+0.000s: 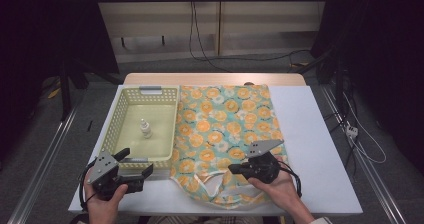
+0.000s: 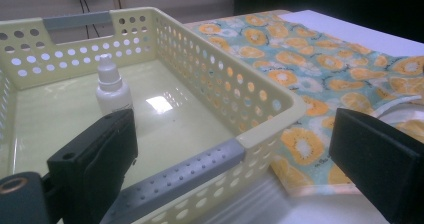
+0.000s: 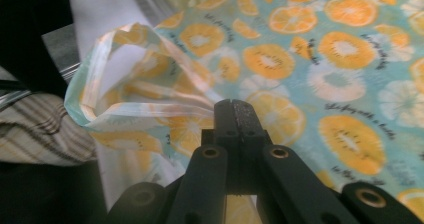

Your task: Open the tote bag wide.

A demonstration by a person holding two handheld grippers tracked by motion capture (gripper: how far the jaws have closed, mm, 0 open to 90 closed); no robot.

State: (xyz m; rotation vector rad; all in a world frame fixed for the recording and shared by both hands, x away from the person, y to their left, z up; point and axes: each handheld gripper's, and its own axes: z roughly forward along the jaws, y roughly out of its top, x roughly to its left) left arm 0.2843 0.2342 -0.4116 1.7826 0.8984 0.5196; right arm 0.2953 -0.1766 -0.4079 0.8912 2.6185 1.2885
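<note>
A teal cloth printed with orange slices (image 1: pixel 225 124) lies flat on the white table, right of a pale yellow perforated basket (image 1: pixel 120 109). A small white spray bottle (image 1: pixel 145 129) stands inside the basket. My right gripper (image 1: pixel 232 169) is at the cloth's near edge. In the right gripper view it (image 3: pixel 234 106) is shut on the hem of the cloth (image 3: pixel 325 59), which bunches and lifts into a fold at the tips. My left gripper (image 1: pixel 136 161) stands open at the basket's near right corner, its jaws either side of the grey handle (image 2: pixel 190 176), with the bottle (image 2: pixel 112 86) beyond.
The white table top (image 1: pixel 320 134) has bare room right of the cloth. The table's near edge runs just under both hands. Cables lie on the floor to the right and behind the table.
</note>
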